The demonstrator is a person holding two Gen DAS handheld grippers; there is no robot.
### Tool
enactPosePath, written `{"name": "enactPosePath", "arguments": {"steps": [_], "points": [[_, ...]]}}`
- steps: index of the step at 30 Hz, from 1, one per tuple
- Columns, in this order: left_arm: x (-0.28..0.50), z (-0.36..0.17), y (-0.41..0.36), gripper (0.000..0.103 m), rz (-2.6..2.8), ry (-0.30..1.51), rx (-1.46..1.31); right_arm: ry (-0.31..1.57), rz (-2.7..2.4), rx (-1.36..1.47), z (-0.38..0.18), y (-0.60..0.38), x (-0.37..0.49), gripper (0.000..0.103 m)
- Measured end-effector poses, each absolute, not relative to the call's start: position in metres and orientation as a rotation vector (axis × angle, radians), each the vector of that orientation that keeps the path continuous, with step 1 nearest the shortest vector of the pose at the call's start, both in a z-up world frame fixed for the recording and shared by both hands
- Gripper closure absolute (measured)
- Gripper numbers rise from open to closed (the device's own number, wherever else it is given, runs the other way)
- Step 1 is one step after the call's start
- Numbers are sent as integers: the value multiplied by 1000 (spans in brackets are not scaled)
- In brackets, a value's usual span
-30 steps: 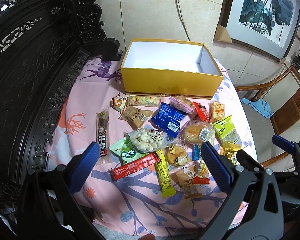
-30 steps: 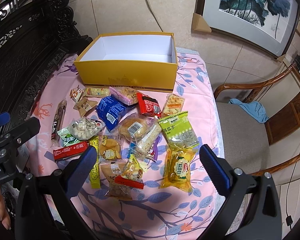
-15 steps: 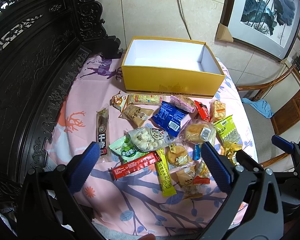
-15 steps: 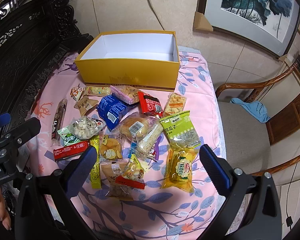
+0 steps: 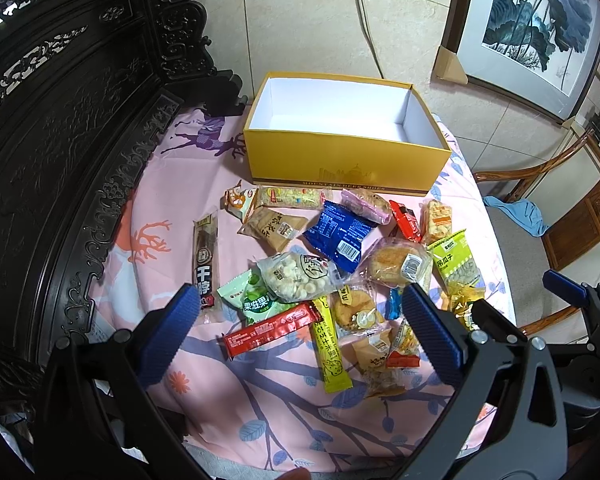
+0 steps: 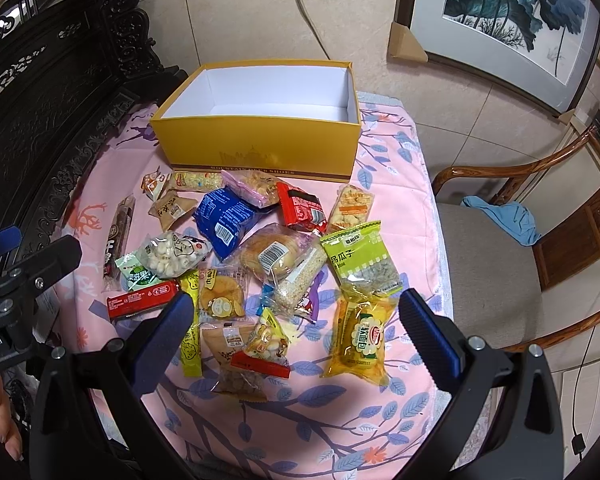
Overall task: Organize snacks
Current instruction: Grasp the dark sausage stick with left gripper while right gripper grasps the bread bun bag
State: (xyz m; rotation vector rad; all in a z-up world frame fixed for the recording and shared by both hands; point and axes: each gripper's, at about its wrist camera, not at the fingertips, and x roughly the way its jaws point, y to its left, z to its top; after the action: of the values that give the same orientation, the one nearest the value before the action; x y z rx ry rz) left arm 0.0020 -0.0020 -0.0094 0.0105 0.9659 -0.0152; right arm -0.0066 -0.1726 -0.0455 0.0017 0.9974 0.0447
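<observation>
An empty yellow box (image 5: 346, 168) (image 6: 260, 148) with a white inside stands at the far side of the table. Several snack packs lie spread in front of it: a blue pack (image 5: 338, 232) (image 6: 224, 216), a red bar (image 5: 270, 330) (image 6: 142, 300), a green seed pack (image 5: 454, 260) (image 6: 360, 256), a yellow pack (image 6: 360, 336). My left gripper (image 5: 300, 332) is open and empty, held above the near snacks. My right gripper (image 6: 296, 328) is open and empty, above the near snacks on the right.
The table has a pink patterned cloth (image 5: 284, 412) (image 6: 380, 412). Dark carved furniture (image 5: 60, 160) stands along the left. A wooden chair (image 6: 500, 264) with a blue cloth (image 6: 500, 216) stands at the right. A cable (image 5: 366, 28) hangs down the wall behind the box.
Both grippers have drifted slightly; the box and snacks sit a little lower in the views. Nothing was taken or let go.
</observation>
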Motion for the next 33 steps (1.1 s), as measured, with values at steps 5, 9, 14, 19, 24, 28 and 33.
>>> {"name": "enactPosePath", "arguments": {"steps": [5, 9, 14, 19, 24, 28, 33], "points": [[2, -9, -2, 2, -15, 966, 11, 999, 44, 3, -46, -172, -7, 1], [2, -9, -2, 2, -17, 963, 10, 999, 44, 3, -46, -173, -6, 1], [-3, -12, -3, 2, -21, 955, 8, 1005, 57, 14, -47, -173, -6, 1], [-5, -9, 1, 2, -32, 944, -13, 1030, 90, 50, -50, -174, -5, 1], [-12, -4, 13, 2, -26, 934, -43, 991, 249, -3, -65, -164, 20, 1], [-11, -1, 20, 2, 21, 926, 28, 1048, 393, -116, -102, -148, 61, 1], [-6, 1, 52, 2, 109, 922, 29, 1144, 436, -207, -144, -141, 102, 1]]}}
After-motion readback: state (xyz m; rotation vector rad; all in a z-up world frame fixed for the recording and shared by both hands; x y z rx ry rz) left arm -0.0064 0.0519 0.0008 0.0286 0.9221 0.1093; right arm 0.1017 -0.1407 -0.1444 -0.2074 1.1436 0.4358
